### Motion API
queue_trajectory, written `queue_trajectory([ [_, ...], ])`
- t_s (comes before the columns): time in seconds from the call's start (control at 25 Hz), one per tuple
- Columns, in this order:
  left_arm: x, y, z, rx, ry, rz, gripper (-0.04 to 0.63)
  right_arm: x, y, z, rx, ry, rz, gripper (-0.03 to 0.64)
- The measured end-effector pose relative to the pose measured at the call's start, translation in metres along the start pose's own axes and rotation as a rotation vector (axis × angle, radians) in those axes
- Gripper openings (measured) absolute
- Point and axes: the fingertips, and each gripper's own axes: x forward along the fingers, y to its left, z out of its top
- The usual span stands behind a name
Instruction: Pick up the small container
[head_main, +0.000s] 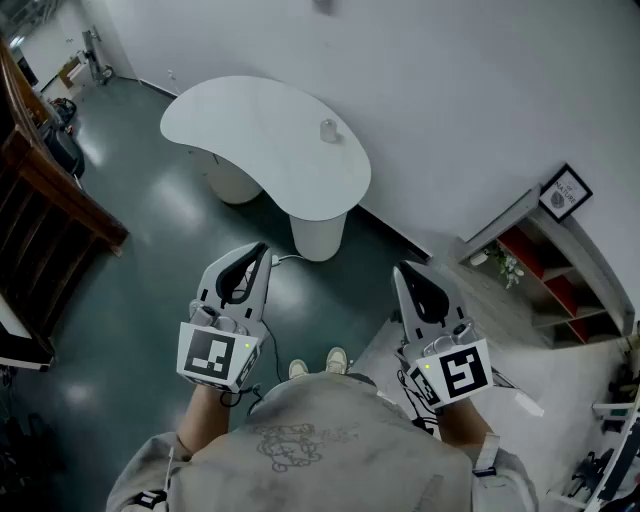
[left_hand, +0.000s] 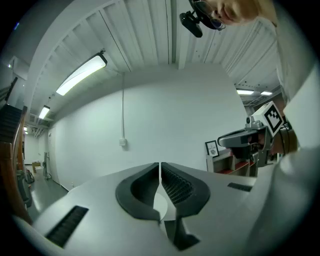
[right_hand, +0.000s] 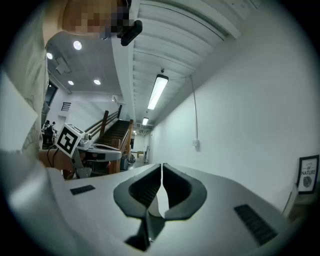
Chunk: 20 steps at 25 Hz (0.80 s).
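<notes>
A small clear container (head_main: 329, 130) stands on the white kidney-shaped table (head_main: 260, 140), near its far right edge, well ahead of both grippers. My left gripper (head_main: 262, 248) is held level at the lower left, jaws shut with nothing between them. My right gripper (head_main: 399, 270) is level at the lower right, also shut and empty. In the left gripper view the shut left gripper (left_hand: 160, 164) faces a white wall, with the right gripper (left_hand: 252, 137) at the side. In the right gripper view the shut right gripper (right_hand: 161, 165) faces the wall, with the left gripper (right_hand: 87, 147) beside it.
The table rests on two white pedestals (head_main: 318, 236) over a dark glossy floor. A wooden staircase (head_main: 45, 215) runs along the left. A low shelf (head_main: 545, 270) with a framed picture (head_main: 566, 192) and a small plant (head_main: 507, 268) stands at the right wall.
</notes>
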Motion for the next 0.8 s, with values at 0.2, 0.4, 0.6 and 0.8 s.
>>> queue_trajectory([
  [0.2,0.007,-0.006,-0.001,-0.016,0.007,0.005,0.028,-0.006,-0.011,0.0,-0.002,-0.004,-0.003,0.034],
  [0.4,0.014,-0.013,-0.004,-0.009,0.021,0.001,0.028,-0.007,-0.022,-0.006,0.02,-0.007,-0.006,0.034],
  [0.6,0.024,-0.022,-0.003,0.0,0.031,-0.003,0.028,-0.009,-0.035,-0.01,0.043,-0.017,-0.009,0.034],
  [0.8,0.039,-0.03,-0.006,0.001,0.048,-0.01,0.028,-0.01,-0.053,-0.014,0.045,-0.021,-0.012,0.034],
])
